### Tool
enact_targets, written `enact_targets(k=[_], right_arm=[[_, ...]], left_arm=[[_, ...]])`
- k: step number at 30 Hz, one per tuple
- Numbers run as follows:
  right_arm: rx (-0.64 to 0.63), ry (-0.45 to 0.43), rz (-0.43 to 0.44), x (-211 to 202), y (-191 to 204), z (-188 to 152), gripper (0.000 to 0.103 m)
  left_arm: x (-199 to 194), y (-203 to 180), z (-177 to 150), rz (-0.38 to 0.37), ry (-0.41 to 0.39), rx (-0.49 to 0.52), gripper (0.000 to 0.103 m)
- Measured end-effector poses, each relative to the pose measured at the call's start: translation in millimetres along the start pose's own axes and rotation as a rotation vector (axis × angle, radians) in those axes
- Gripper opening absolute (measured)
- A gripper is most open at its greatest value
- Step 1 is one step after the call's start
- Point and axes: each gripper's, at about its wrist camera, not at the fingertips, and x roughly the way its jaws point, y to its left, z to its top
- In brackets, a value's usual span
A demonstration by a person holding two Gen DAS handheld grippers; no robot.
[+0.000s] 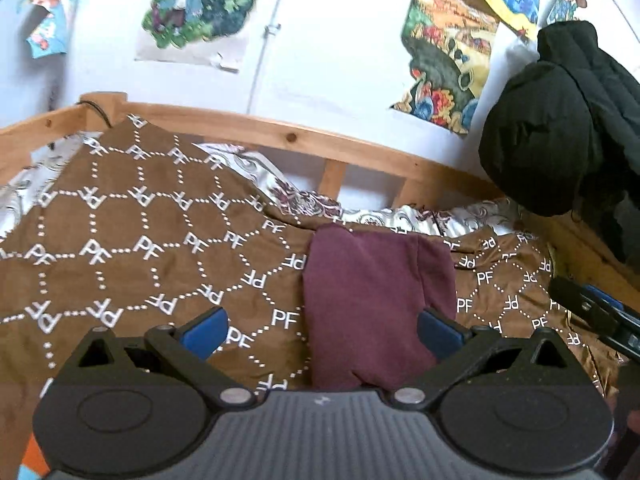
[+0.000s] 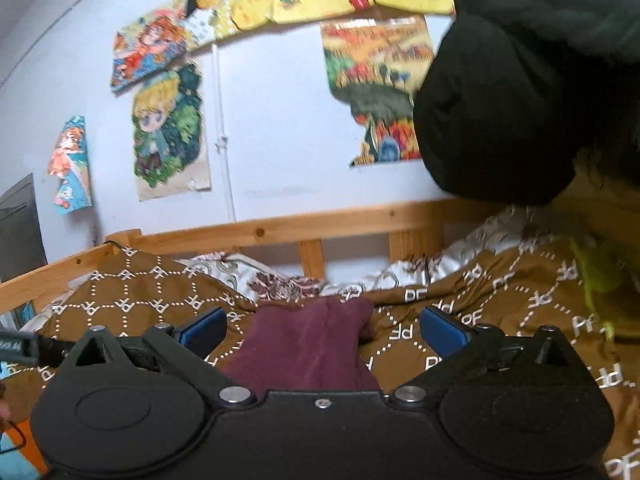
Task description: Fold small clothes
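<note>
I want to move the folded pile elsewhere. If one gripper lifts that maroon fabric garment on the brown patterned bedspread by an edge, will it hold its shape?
Probably not. The maroon fabric garment looks soft, with rounded, wrinkled folds, so it would likely droop and unfold. It seems light. The brown patterned bedspread beneath is rumpled, so pushing may bunch both.

A small maroon garment [image 1: 376,304] lies folded, seemingly in half (edges partly hidden), flat on the brown patterned bedspread [image 1: 132,240].

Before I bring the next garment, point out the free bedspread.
Free: the brown bedspread left of the folded maroon garment, up to the wooden bed rail. Crowded: the right side, narrow between the garment, the black jacket and the crumpled floral sheet.
</note>
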Motion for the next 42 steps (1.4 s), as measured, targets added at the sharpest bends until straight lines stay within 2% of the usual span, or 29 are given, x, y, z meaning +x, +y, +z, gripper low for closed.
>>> enact_targets(k=[4,9,19,27,42], right_arm=[[-0.023,-0.014,-0.007,-31.4,8.7,-2.2,0.102],[-0.022,-0.014,-0.024,-59.8,12.1,-14.7,0.102],[-0.074,0.030,-0.044,-70.3,13.1,-53.1,0.102],[-0.055,0.105,-0.040,-61.0,9.0,-75.2,0.102],[-0.054,0.115,-0.047,-60.2,8.0,-75.8,0.102]], left_arm=[[-16.4,0.3,-6.4,0.028,-0.019,0.033,0.102],[-26.1,-8.1,-26.3,0.117,-0.048,0.158,0.103],[-15.4,-18.4,-72.2,0.126,-0.011,0.265,0.103],[-7.1,-14.8,-77.9,0.121,0.027,0.238,0.103],[-8.0,-14.5,-78.4,0.113,0.032,0.240,0.103]])
